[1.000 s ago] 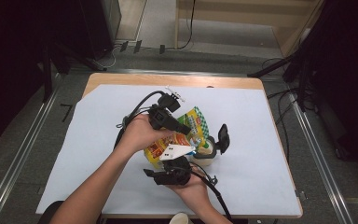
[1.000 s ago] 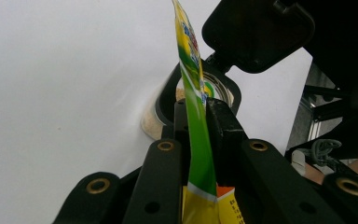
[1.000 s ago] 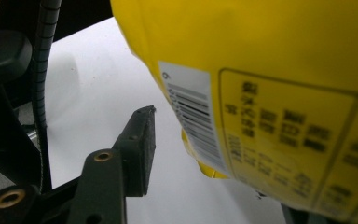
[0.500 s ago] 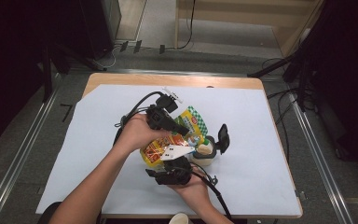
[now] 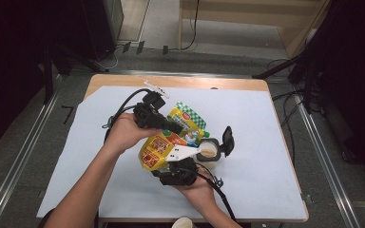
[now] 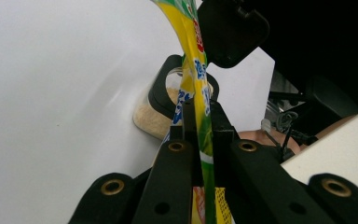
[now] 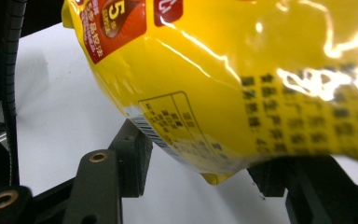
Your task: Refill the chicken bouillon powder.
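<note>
A yellow and green snack bag hangs tilted between both grippers above the white table cover. My left gripper is shut on the bag's thin upper edge, with the film pinched flat between its jaws. My right gripper comes from below and is shut on the bag's bulging yellow lower end, whose bottom corner sits between the black fingers. Just right of the bag stands a clear jar of beige powder, its black flip lid raised.
A white sheet covers the wooden table. Cables trail from both grippers across the sheet. A pale cup rim shows at the table's near edge. Dark equipment and metal rails flank the table.
My left hand has shifted a little to the left with the bag's upper edge in its gripper. The right hand and the jar have stayed in place.
</note>
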